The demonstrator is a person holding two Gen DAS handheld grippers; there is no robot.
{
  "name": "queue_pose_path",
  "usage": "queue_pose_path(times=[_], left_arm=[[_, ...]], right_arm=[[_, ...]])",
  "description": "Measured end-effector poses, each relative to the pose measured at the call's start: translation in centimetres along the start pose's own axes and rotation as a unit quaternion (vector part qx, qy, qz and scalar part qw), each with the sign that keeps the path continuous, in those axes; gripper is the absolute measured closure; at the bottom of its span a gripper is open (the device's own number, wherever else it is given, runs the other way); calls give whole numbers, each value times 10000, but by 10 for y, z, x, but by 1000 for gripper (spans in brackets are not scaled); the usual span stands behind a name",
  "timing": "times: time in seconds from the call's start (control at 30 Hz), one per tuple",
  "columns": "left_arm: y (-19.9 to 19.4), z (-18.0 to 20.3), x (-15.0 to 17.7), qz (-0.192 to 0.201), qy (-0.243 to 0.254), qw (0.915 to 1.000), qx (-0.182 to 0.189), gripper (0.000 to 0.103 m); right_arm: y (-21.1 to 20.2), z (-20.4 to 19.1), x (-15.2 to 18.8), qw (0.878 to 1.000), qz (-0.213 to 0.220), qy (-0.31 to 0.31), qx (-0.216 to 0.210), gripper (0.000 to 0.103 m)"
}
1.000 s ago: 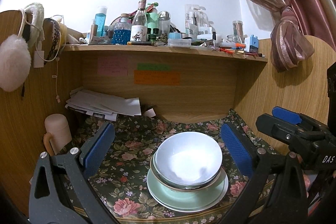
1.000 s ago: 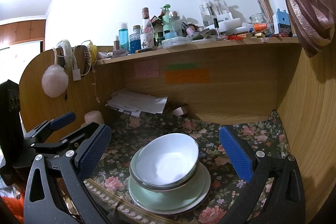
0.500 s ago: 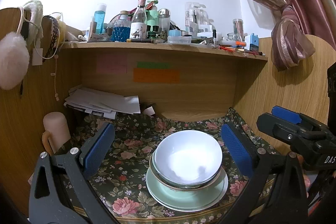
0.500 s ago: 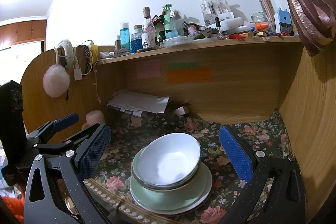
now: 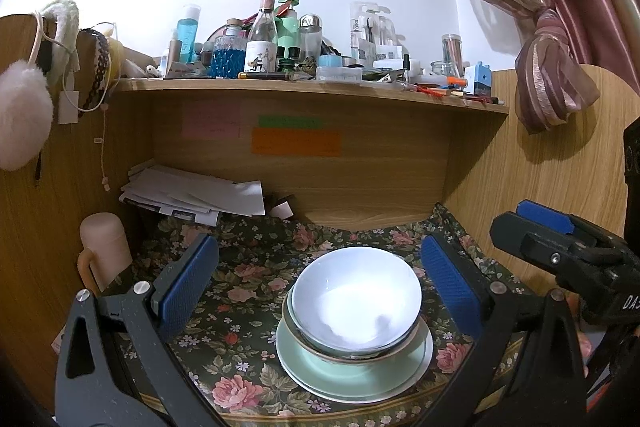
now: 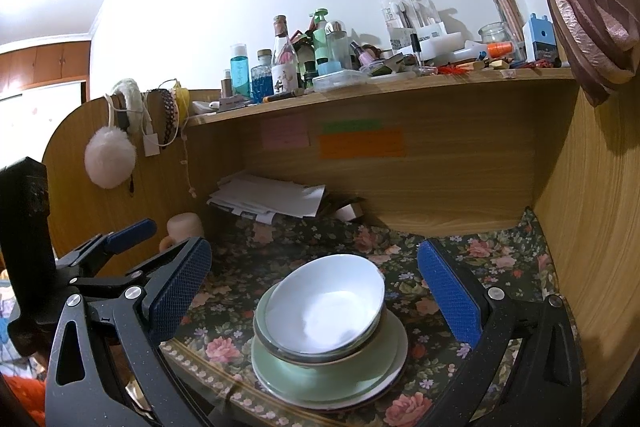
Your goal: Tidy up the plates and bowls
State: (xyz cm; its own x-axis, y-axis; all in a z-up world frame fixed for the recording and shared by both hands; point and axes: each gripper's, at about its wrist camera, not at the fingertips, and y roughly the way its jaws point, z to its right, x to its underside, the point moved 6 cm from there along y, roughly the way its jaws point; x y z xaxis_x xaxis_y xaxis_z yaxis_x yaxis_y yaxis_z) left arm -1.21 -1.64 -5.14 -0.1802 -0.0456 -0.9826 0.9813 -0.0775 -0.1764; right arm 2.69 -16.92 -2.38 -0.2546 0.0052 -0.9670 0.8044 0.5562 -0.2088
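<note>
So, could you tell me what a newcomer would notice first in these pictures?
A glossy white bowl tops a stack on a pale green plate, front-centre on the dark floral cloth. Both grippers, left and right, hover open before it, beneath a wooden shelf crowded with bottles.

A dark floral-patterned tablecloth (image 5: 248,279) is spread over the desk surface. A loose stack of white papers (image 5: 192,193) is tucked into the back left corner, beside a pale pink cylindrical mug (image 5: 105,247). Pink, green and orange sticky notes (image 5: 296,141) are stuck to the wooden back panel. Assorted bottles (image 5: 262,35) are crowded on the wooden upper shelf (image 5: 312,89). A pink striped curtain (image 5: 548,67) is knotted at right.
</note>
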Motion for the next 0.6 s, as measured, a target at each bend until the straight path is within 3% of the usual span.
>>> queue_pose_path(times=[0.6], left_arm=[[2, -1, 0, -38, -48, 10000, 40, 0]], right_arm=[[0, -1, 0, 10000, -1, 22, -22, 0]])
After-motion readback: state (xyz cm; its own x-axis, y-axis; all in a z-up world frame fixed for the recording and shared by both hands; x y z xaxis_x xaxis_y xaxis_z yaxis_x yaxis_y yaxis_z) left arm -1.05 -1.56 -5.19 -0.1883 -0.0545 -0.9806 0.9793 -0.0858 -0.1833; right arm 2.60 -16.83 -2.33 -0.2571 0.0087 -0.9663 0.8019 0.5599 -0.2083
